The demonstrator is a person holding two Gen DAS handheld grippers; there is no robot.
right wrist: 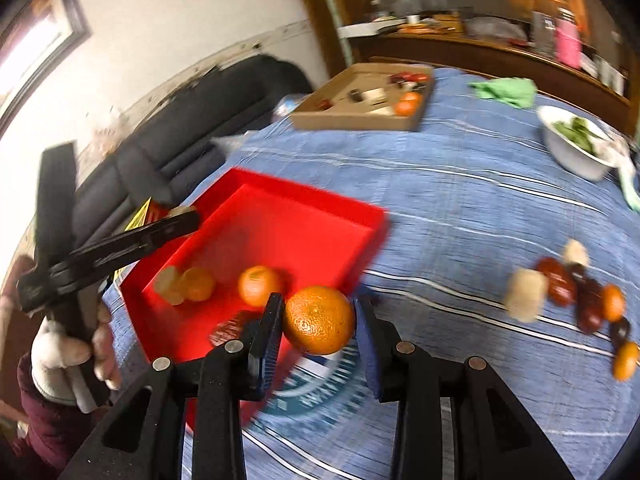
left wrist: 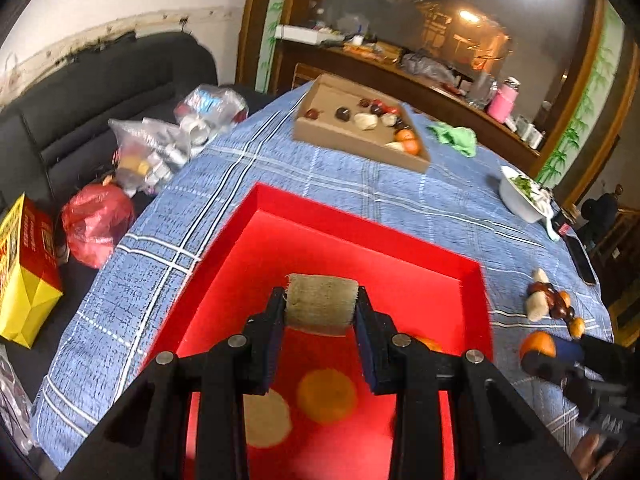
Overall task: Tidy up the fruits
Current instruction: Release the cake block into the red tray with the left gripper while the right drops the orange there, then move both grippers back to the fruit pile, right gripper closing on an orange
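Observation:
My left gripper (left wrist: pixel 321 312) is shut on a pale beige chunk (left wrist: pixel 321 308) and hangs over the red tray (left wrist: pixel 360 232). Below it in the tray lie an orange (left wrist: pixel 326 396) and a pale round piece (left wrist: pixel 266 416). My right gripper (right wrist: pixel 318 322) is shut on an orange (right wrist: pixel 319 319) just above the red tray's (right wrist: pixel 304 200) near right corner. In that view the tray holds two oranges (right wrist: pixel 259 285), a pale piece (right wrist: pixel 170 285) and a dark fruit (right wrist: pixel 228 330). The left gripper (right wrist: pixel 176 216) shows at the tray's left edge, held by a gloved hand (right wrist: pixel 60 356).
A loose pile of fruit (right wrist: pixel 568 292) lies on the blue checked cloth (right wrist: pixel 460 200) to the right. A cardboard tray (right wrist: pixel 360 100) with more fruit sits at the far edge, beside a green rag (right wrist: pixel 506 90) and a white bowl (right wrist: pixel 572 144). Bags (left wrist: pixel 160 144) lie on the dark sofa.

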